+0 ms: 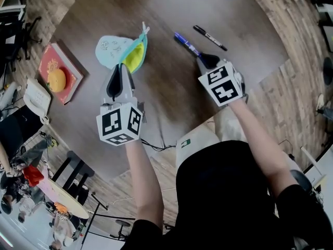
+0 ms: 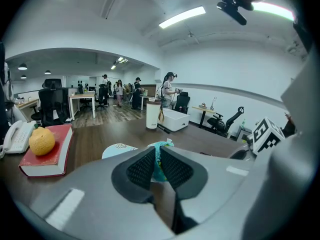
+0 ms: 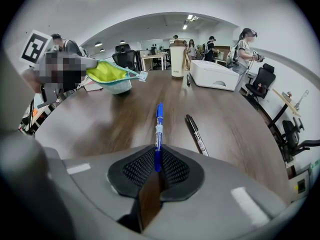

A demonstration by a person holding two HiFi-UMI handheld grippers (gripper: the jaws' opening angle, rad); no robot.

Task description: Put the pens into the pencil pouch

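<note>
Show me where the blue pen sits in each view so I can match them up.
Head view: the blue pen lies right of centre in the upper half, its near end at the right gripper.
Left gripper view: not in it.
Right gripper view: dead centre, running up from between the jaws.
Shared landmark: the pencil pouch, low centre in the left gripper view, upper left in the right gripper view.

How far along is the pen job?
Done: nothing yet; no pen shows in the open yellow mouth of the pouch. In hand: the left gripper pinches the pouch's teal edge, and the right gripper is clamped on the blue pen. Left: get the blue pen into the pouch, then the black pen, which lies loose on the table.
</note>
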